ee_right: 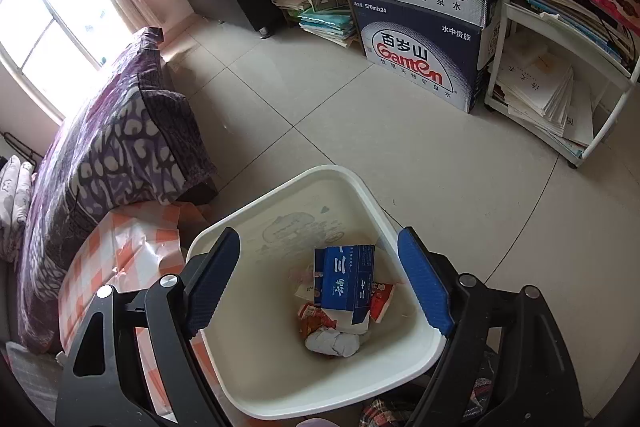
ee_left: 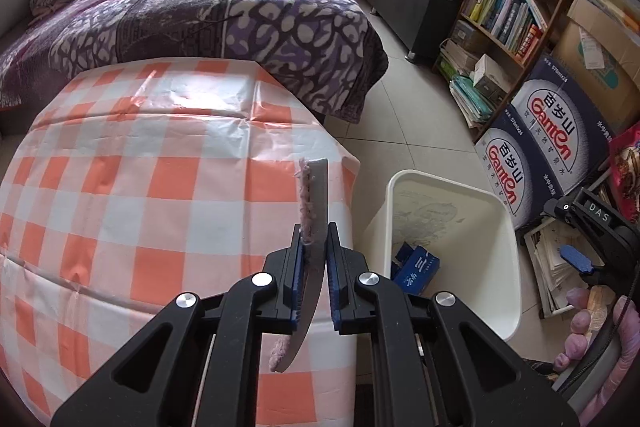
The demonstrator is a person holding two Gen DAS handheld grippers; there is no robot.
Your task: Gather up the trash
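Left gripper point(ee_left: 314, 267) fingers clamp a flat grey-and-pink pad point(ee_left: 314, 203) above the checked surface point(ee_left: 160, 187), the white bin point(ee_left: 496, 227) at three o'clock. Right gripper point(ee_right: 320, 283) fingers stand apart, empty, over binned trash point(ee_right: 344, 291). Apparently one piece left to drop.

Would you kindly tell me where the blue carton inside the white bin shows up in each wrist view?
Left wrist view: blue carton low, right of centre, partly hidden behind the near wall of the white bin.
Right wrist view: blue carton at lower centre, on the trash at the bin's bottom.
Shared landmark: the stacked Ganten boxes.
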